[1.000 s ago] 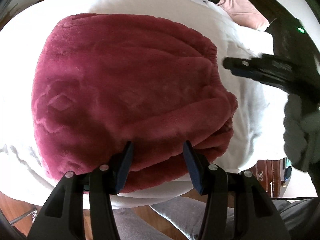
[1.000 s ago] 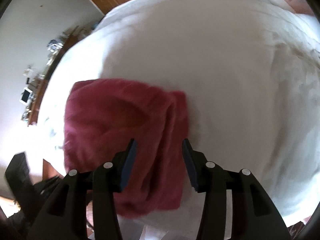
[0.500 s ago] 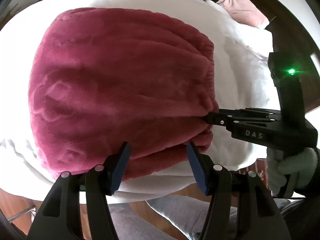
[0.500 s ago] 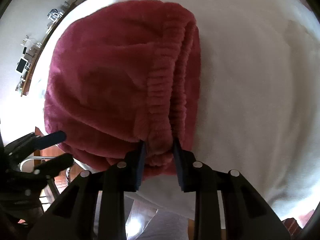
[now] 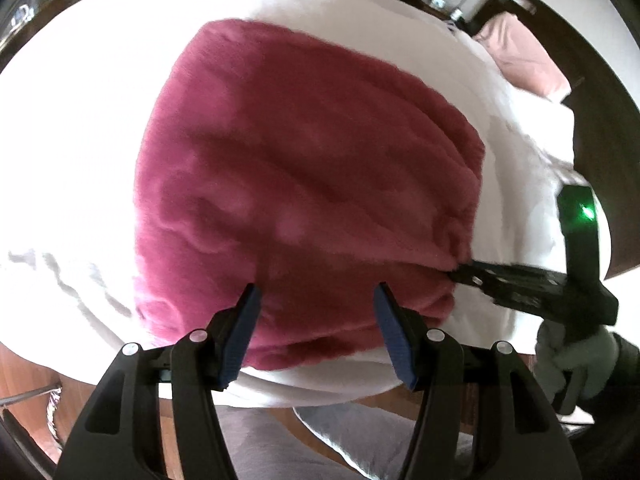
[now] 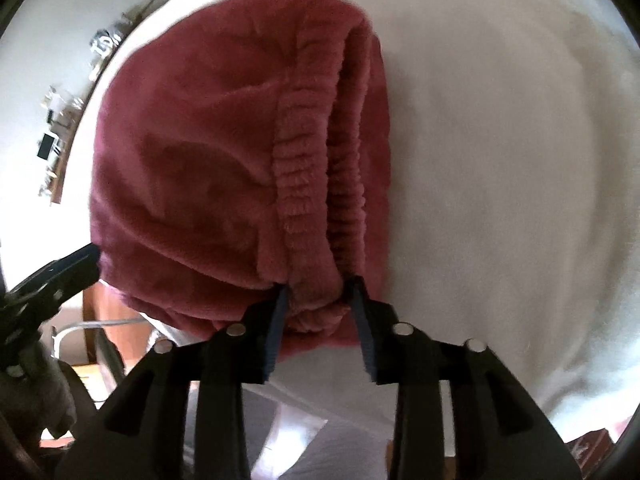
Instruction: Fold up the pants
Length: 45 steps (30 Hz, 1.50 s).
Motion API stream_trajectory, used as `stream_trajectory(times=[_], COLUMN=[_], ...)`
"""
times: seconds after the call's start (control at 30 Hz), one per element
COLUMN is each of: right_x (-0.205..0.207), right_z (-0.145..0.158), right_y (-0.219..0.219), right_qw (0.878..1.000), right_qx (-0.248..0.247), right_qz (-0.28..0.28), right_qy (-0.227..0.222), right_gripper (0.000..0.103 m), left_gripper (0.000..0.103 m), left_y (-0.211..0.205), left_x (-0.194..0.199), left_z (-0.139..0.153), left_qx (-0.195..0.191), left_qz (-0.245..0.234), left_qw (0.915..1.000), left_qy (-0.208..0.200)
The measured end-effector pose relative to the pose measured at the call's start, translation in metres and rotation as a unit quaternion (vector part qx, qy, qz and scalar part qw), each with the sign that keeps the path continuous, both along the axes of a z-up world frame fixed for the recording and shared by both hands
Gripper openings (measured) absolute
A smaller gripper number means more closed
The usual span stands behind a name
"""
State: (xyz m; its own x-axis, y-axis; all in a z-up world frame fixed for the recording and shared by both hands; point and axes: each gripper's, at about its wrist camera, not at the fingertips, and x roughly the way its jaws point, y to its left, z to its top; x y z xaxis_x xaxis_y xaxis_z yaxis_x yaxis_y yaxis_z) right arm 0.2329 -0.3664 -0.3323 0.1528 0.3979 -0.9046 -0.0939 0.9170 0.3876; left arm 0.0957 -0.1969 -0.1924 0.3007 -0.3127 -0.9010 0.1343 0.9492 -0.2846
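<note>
The dark red fleece pants (image 5: 304, 184) lie folded in a thick bundle on the white bed. My left gripper (image 5: 316, 300) is open and empty, just above the bundle's near edge. My right gripper (image 6: 320, 292) is shut on the elastic waistband (image 6: 308, 184) at the bundle's near right corner. The right gripper also shows in the left wrist view (image 5: 520, 284), biting that corner. The left gripper's fingertips (image 6: 76, 264) show at the left of the right wrist view.
The white bedspread (image 6: 500, 160) stretches far to the right and behind the pants. A pink pillow (image 5: 520, 56) lies at the head of the bed. The bed's near edge, wooden floor (image 5: 24, 372) and grey trousers (image 5: 260, 440) are below.
One second ago my right gripper was open and away from the pants; it came down and shut on the waistband corner. My left gripper has stayed open and shifted right along the near edge.
</note>
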Motion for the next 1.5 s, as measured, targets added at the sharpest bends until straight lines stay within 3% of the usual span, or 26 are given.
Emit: stream_trajectory(times=[0.27,0.4,0.5,0.7,0.93,1.17,1.4,1.5], right_x=[0.003,0.020,0.034,0.060,0.070,0.075,0.078,0.069], right_z=[0.051,0.063,0.056,0.022,-0.014,-0.044,-0.054,-0.052], right_y=[-0.022,-0.030,-0.028,-0.025,-0.029,-0.039,-0.046,-0.047], right_qw=[0.998,0.994,0.992,0.988,0.983,0.979,0.974,0.971], right_qx=[0.034,0.058,0.070,0.068,0.081,0.117,0.140,0.148], right_qz=[-0.044,-0.082,-0.101,-0.141,-0.167,-0.166,-0.176,-0.181], right_qy=[-0.040,-0.048,-0.040,-0.009,0.013,0.034,0.041,0.043], right_gripper=[0.066,0.073,0.079,0.079,0.095,0.097,0.097,0.083], left_gripper=[0.071,0.079,0.081,0.082,0.083,0.092,0.092,0.086], left_y=[0.038,0.054,0.064,0.078,0.071,0.075,0.063,0.061], left_x=[0.034,0.061,0.080,0.106,0.126,0.145,0.156,0.158], left_z=[0.019,0.023,0.021,0.006,-0.031,-0.061,-0.072,-0.076], left_qx=[-0.005,-0.007,-0.012,-0.022,-0.025,-0.057,-0.068,-0.095], left_qz=[0.029,0.042,0.044,0.014,-0.041,-0.068,-0.107,-0.106], left_qw=[0.9992,0.9986,0.9986,0.9996,0.9978,0.9929,0.9893,0.9861], left_qy=[-0.028,-0.030,-0.027,-0.007,0.045,0.079,0.073,0.086])
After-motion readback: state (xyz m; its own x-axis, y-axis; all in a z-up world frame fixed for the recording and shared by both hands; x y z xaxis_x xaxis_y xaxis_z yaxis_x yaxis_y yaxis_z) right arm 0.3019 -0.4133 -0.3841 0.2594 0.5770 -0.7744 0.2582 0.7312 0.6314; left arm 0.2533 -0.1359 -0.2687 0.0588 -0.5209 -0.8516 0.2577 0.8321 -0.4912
